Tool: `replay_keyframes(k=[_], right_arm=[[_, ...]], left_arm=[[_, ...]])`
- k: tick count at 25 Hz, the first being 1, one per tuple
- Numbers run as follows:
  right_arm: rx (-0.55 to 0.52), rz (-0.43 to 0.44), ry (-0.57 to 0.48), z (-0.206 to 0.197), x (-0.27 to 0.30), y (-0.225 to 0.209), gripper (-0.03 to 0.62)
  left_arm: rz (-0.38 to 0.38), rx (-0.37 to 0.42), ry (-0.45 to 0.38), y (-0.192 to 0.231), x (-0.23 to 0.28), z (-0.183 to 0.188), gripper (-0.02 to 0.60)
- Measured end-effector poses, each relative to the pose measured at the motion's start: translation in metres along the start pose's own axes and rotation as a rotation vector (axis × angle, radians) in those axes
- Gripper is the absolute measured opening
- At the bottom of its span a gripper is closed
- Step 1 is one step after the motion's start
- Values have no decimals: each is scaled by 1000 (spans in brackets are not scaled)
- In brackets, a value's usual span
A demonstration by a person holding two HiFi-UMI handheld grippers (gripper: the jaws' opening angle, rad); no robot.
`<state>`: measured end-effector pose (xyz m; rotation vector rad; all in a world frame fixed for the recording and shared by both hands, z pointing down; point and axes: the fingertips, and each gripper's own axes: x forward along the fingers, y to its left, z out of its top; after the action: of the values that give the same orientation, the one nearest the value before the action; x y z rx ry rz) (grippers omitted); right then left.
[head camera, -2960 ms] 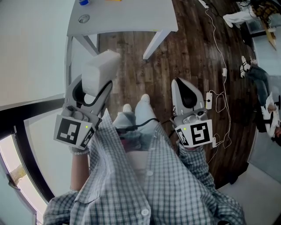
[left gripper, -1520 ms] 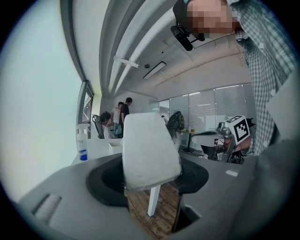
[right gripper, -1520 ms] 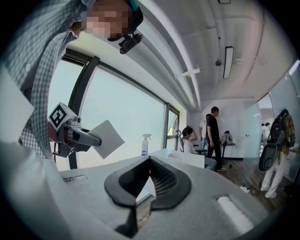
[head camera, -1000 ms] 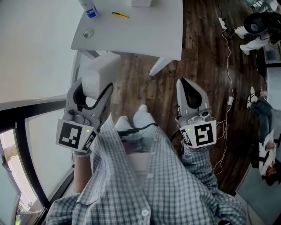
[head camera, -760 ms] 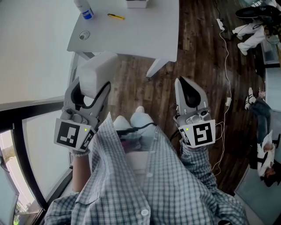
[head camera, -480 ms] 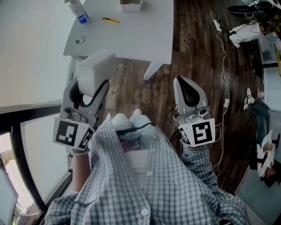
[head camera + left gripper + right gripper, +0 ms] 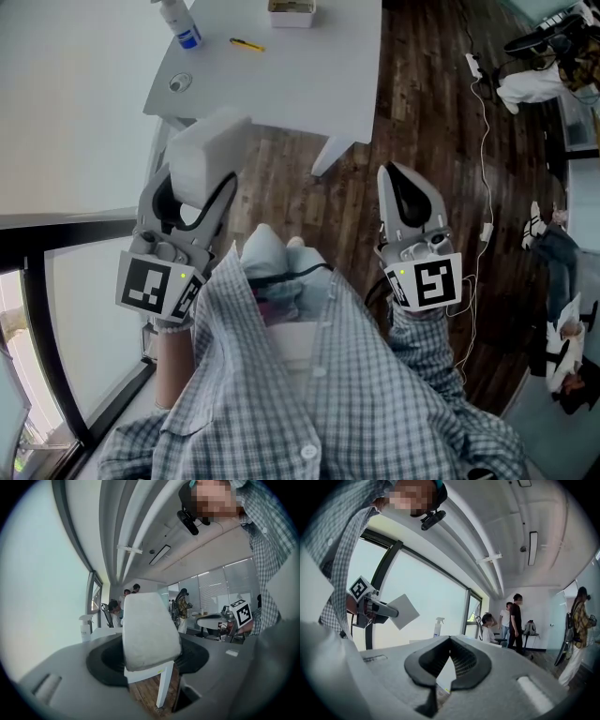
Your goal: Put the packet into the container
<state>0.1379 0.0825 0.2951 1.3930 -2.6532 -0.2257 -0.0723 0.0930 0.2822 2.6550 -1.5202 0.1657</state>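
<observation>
The packet is a white, pillow-like block. My left gripper is shut on it and holds it up over the wooden floor, short of the table. In the left gripper view the packet fills the gap between the jaws. The container is a small open white box at the far edge of the white table. My right gripper hangs to the right at about the same height, shut with nothing in it; its tips meet. The right gripper view also shows the left gripper with the packet.
On the table stand a spray bottle, a yellow pen and a round cable hole. Dark wooden floor lies ahead, with a white cable and a person's legs at the right. A window wall runs along the left.
The table has come further into view, and the container and spray bottle now show. Both grippers keep their pose; the left one still holds the packet.
</observation>
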Motion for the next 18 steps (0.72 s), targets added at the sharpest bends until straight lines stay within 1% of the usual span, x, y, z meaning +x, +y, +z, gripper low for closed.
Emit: replay_keyframes(k=[9,18], right_arm=[[10,21,26,-6,13,14,0],[18,-11,52,-6,31,6,0]], left_arm=[[-6,-17,11,8,5,-8,261],[-53,-17,17,23,30,-4,261]])
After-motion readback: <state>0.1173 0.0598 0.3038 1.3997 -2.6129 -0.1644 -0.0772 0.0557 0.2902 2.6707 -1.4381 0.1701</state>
